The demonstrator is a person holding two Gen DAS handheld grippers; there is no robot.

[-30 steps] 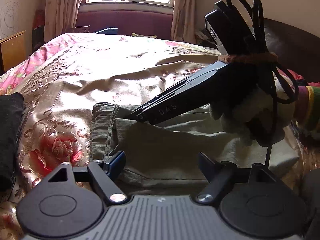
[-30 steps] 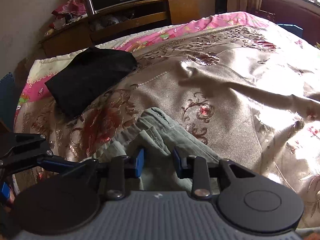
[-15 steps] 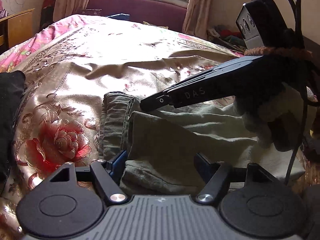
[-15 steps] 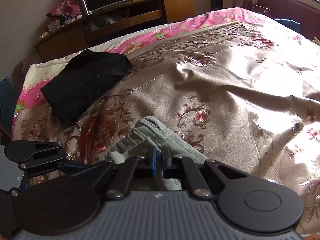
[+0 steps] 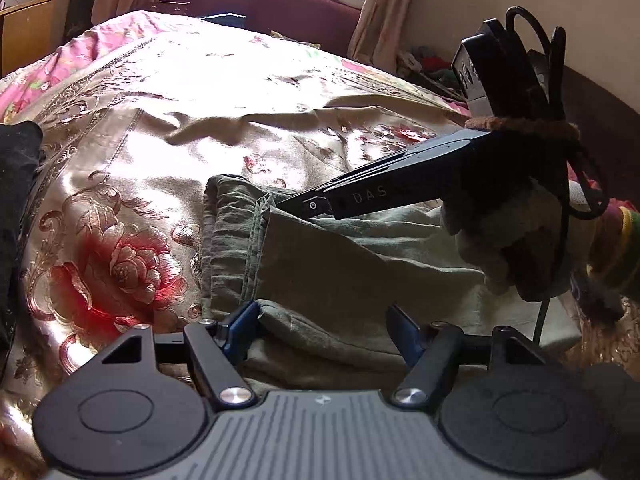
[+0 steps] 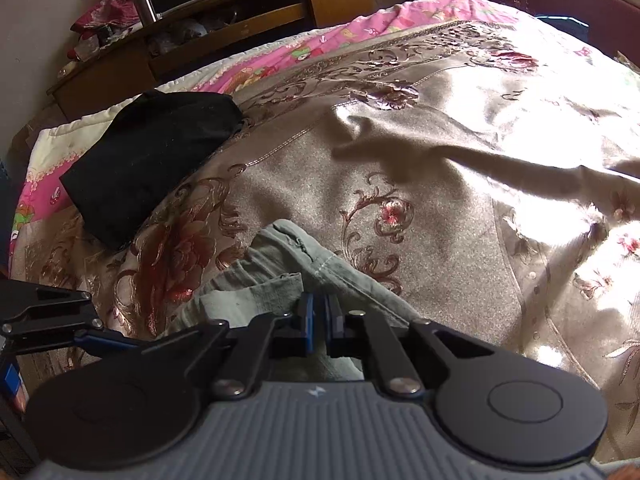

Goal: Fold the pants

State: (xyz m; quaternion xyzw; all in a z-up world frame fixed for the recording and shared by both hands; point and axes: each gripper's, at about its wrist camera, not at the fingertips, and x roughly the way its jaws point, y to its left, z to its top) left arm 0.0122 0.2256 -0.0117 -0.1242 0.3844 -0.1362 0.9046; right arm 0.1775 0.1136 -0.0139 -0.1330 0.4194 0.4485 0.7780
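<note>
Though folded, pants (image 6: 320, 276) in R gripper (image 6: 320, 316).

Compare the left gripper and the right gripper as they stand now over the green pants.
The left gripper has its jaws wide apart, straddling the near folded edge of the green pants without pinching it; the right gripper has its jaws nearly together, clamped on a fold of cloth. The left sits at the pants' near edge, the right farther back by the waistband. Both point down at the same pants on the bedspread.
</note>
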